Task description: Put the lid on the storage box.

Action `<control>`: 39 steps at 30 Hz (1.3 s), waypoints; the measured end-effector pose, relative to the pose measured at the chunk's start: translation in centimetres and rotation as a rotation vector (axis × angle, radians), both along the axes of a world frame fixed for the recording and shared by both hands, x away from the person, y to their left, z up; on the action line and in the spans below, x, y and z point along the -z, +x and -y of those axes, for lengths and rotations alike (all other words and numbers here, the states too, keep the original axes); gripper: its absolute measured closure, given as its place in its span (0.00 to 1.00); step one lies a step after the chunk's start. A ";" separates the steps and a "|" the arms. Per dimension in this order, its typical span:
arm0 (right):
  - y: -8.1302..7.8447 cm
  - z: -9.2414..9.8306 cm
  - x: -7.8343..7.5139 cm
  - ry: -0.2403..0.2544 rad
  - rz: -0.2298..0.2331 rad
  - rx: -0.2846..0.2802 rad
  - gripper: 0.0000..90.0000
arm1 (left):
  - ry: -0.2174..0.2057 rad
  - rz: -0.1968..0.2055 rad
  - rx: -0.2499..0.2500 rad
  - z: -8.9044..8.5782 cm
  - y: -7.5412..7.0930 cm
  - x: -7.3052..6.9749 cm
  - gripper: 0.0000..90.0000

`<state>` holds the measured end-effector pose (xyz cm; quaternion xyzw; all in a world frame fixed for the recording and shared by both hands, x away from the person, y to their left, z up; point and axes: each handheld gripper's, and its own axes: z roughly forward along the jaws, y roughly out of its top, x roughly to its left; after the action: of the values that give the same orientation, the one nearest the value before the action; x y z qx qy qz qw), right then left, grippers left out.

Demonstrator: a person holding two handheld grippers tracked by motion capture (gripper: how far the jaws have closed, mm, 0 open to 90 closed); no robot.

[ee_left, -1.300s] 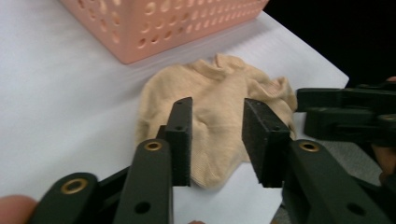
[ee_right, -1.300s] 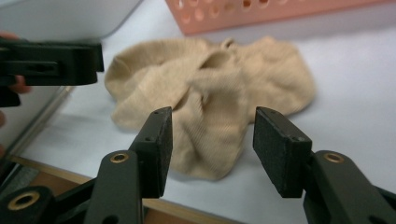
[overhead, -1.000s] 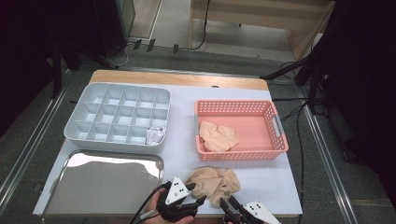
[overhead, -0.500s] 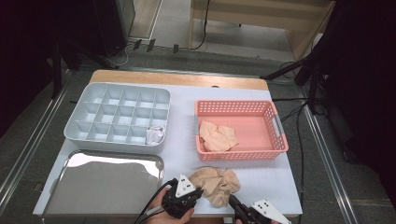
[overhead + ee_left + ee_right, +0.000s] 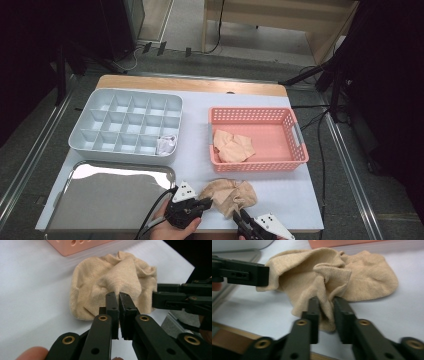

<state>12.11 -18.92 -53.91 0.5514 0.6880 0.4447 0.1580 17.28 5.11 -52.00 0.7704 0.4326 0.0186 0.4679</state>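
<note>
Two low hands | left hand-held gripper (image 5: 118, 296) pinches beige sock (image 5: 112, 287) | right hand-held gripper (image 5: 329, 301), just reopening, straddles its fold

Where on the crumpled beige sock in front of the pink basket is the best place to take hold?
On the raised folds along the near edge of the beige sock, coming from the person's side. The fabric stands up there in ridges, easier to pinch than the flat part. Left tongs pinch one; right tongs straddle another.
</note>
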 end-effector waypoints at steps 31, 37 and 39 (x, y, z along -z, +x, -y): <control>0.2 5.0 -1.6 -0.029 0.063 0.071 0.70 | -0.065 0.075 -0.080 -1.6 -1.2 -0.6 0.69; 0.2 3.9 -0.8 -0.033 0.018 0.059 0.66 | 0.035 0.104 -0.049 0.2 -1.4 0.2 0.64; 0.4 3.5 -0.4 -0.066 0.005 0.062 0.67 | 0.044 0.097 -0.057 0.3 -1.2 0.2 0.69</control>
<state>12.51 -22.43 -53.55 0.5659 0.6845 0.4178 0.1914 16.03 4.85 -52.19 0.7661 0.4307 0.0786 0.4706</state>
